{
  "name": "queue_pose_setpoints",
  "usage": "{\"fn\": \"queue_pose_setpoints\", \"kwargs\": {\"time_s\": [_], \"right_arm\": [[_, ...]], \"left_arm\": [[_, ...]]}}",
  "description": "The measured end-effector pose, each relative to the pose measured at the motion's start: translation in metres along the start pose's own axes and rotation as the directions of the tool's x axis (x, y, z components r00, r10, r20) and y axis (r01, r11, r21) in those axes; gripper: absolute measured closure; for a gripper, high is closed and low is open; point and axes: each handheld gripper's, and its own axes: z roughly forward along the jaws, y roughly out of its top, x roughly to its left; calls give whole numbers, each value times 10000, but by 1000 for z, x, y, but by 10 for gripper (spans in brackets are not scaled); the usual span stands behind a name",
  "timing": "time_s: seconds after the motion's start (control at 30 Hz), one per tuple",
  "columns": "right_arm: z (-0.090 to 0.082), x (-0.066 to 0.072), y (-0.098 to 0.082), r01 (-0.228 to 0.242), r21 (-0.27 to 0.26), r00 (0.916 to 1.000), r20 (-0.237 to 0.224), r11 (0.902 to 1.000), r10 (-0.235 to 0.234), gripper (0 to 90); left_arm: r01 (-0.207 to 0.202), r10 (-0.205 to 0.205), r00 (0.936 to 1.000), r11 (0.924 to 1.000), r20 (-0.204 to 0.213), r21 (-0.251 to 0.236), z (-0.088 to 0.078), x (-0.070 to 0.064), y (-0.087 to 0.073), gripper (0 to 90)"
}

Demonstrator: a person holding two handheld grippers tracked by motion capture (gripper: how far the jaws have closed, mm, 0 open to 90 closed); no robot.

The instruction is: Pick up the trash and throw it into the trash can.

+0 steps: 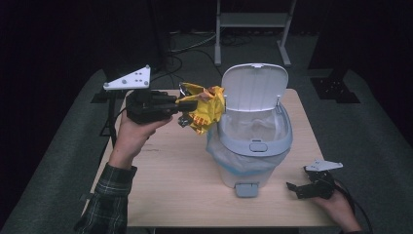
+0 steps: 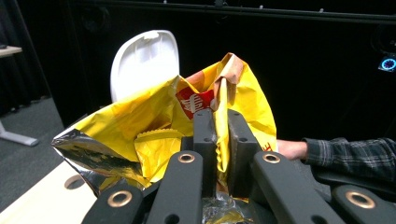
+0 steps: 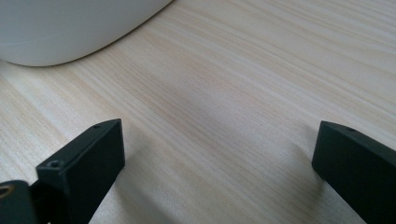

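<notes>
High view, left claw: the left claw (image 1: 187,111) is up in the air at about 10 o'clock on the tabletop (image 1: 170,170). It is squeezed tight on a crinkly yellow chip bag (image 1: 204,108).
High view, bag: the chip bag hangs off the tabletop, just beside the bin's rim on its 9 o'clock side.
High view, bin: the small white bin (image 1: 253,146) stands near the middle of the tabletop. Its lid (image 1: 254,87) is flipped up at 12 o'clock, and a clear liner sits inside.
High view, right claw: the right claw (image 1: 299,190) rests low at about 4 o'clock, well apart from the bag.
Left gripper view: the two black jaws pinch a fold of the chip bag (image 2: 154,135) with almost no gap. The lid (image 2: 144,60) stands behind the bag at 11 o'clock.
Right gripper view: the jaws stand wide apart over bare tabletop (image 3: 224,102) and hold nothing. The bin wall (image 3: 60,28) curves by at 11 o'clock.
Done, I think: the bag is picked up and the bin is open.
Left to do, I think: move the bag over the hole, let go, and maybe shut the lid.
</notes>
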Motion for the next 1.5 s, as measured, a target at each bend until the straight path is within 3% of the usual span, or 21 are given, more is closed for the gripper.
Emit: {"fn": "queue_pose_setpoints", "kwargs": {"time_s": [0.43,0.9,1.5], "right_arm": [[0,0,0,3,-1,10000,-1,10000,-3,15],[0,0,0,1,0,10000,0,10000,-1,15],[0,0,0,-1,-1,10000,-2,10000,1,15]], "left_arm": [[49,-43,9987,9999,499,-115,30,5,2,852],[-39,35,9962,10000,874,36,57,8,7,851],[-138,88,9896,9993,1438,342,104,10,8,850]]}}
